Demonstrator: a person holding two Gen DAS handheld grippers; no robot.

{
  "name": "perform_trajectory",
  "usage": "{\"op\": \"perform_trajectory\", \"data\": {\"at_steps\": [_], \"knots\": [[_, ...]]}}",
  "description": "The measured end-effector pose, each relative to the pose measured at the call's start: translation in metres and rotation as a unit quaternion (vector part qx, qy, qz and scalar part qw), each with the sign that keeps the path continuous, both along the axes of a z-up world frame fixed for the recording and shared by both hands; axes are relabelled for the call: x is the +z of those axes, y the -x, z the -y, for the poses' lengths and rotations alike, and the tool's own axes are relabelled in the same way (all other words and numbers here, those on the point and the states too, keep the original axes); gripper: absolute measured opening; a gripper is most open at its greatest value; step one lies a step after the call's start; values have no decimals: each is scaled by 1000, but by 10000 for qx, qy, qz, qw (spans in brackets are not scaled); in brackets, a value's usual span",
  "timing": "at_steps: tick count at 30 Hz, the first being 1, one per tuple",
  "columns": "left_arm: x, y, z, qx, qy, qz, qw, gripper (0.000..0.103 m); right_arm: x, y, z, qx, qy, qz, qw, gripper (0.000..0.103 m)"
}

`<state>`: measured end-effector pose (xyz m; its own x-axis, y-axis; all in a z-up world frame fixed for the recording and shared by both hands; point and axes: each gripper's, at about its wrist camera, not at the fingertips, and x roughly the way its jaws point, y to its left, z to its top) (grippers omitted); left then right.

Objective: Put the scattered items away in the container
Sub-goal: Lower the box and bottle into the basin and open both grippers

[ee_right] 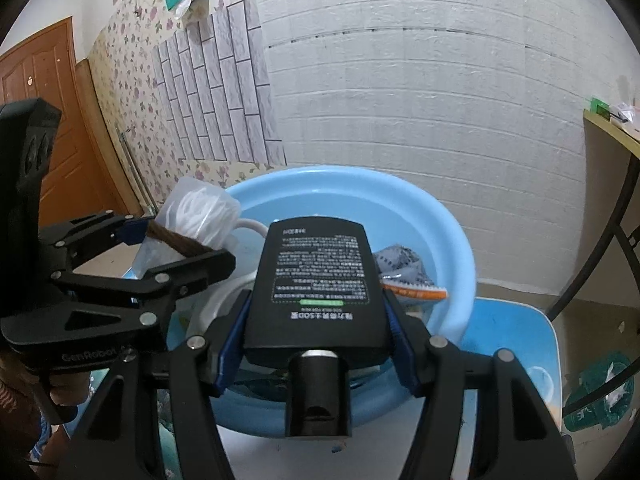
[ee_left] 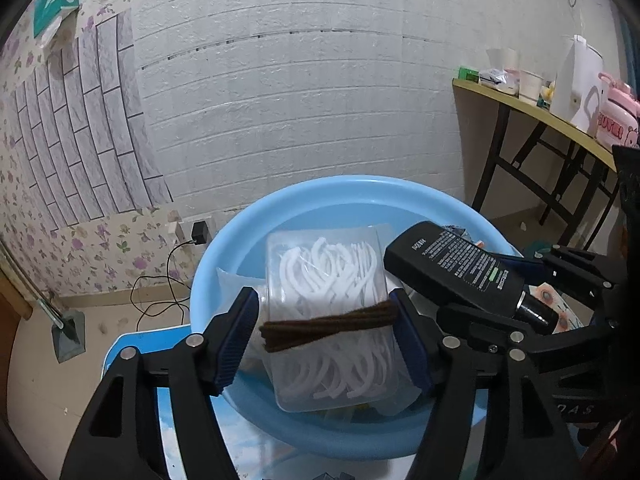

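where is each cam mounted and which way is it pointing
Left wrist: sits on the left gripper, looks along its fingers at the bagged floss picks over the blue basin; the right gripper shows at right.
Right wrist: sits on the right gripper, looks at the black bottle it clamps; the left gripper shows at left.
Shared: basin, both items, white brick wall.

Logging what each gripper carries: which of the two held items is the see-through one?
The bag of floss picks in the left gripper: clear plastic, brown band around it. The right gripper holds an opaque black tube.

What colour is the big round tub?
Light blue tub; the right wrist view shows it best.
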<state>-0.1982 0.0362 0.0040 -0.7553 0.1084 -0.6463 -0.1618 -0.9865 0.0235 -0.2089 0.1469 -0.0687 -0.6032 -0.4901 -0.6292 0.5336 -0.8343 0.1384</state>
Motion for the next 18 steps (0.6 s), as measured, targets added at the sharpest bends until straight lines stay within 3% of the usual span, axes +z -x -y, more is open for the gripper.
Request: {"op": "perform_trajectory", "data": {"at_steps": [18], "knots": [[27, -41, 8, 72, -205, -109, 9997, 76, 25, -29, -10, -179, -16, -148, 9997, 62]]}}
